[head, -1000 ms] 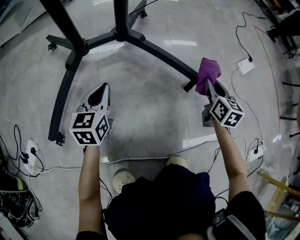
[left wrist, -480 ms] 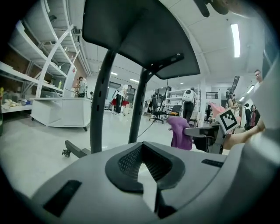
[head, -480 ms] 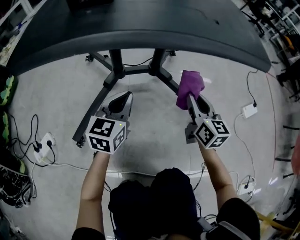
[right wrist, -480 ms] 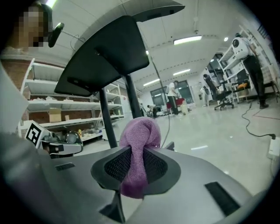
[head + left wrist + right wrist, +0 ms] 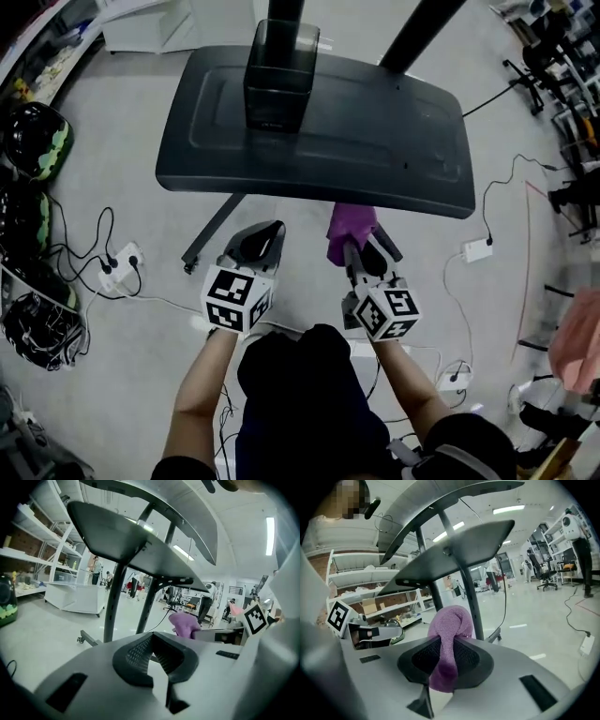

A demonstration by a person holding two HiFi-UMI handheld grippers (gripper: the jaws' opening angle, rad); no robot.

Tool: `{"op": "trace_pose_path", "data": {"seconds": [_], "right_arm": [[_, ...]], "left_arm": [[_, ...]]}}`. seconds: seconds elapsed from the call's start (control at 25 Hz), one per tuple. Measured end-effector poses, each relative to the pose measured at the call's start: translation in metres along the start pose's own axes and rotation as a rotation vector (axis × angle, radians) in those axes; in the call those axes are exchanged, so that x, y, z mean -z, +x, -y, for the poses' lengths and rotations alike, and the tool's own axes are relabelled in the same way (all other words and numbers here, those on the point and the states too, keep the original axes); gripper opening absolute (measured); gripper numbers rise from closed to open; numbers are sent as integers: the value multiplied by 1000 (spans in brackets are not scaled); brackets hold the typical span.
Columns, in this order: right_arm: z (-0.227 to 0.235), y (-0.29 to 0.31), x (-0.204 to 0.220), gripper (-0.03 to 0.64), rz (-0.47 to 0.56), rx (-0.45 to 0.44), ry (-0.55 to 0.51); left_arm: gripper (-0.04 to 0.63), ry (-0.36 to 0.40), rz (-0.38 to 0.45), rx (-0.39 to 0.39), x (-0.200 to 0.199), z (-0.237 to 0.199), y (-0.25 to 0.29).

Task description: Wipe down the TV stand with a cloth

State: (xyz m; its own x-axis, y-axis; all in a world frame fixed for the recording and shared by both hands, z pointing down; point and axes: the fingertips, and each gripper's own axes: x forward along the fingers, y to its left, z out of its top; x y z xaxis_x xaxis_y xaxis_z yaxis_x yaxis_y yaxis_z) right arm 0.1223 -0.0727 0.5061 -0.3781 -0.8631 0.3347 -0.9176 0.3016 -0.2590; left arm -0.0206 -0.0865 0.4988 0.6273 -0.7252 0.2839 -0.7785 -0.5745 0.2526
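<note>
The TV stand's dark shelf fills the upper middle of the head view, with a black column base standing on it. Its underside looms over the left gripper view and also over the right gripper view. My right gripper is shut on a purple cloth, just below the shelf's front edge. The cloth bulges out between its fingertips. My left gripper sits beside it, to the left, jaws together and holding nothing.
A leg of the stand runs along the floor under the shelf. Power strips and cables lie at the left, near dark bags and a helmet. A white adapter with a cord lies at the right. White shelving stands behind.
The view has risen from the stand's floor legs to its shelf. Both grippers have come up and closer together, now just below the shelf's front edge. The cloth stays in the right gripper.
</note>
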Motion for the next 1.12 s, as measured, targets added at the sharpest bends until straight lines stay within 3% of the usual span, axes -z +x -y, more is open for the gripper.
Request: {"op": "trace_pose_path", "data": {"seconds": [0.2, 0.36, 0.72, 0.92, 1.12], "right_arm": [[-35, -61, -46, 89, -81, 47, 17], [-67, -104, -92, 89, -114, 33, 67], [-103, -177, -259, 89, -16, 83, 81], [-106, -232, -353, 89, 59, 104, 56], [-117, -277, -409, 89, 131, 101, 65]], "left_arm": [[5, -55, -36, -2, -57, 46, -40], [5, -102, -53, 15, -111, 90, -72], [5, -146, 17, 52, -269, 164, -126], [5, -120, 43, 63, -352, 207, -151], [5, -78, 44, 85, -404, 239, -180]]}}
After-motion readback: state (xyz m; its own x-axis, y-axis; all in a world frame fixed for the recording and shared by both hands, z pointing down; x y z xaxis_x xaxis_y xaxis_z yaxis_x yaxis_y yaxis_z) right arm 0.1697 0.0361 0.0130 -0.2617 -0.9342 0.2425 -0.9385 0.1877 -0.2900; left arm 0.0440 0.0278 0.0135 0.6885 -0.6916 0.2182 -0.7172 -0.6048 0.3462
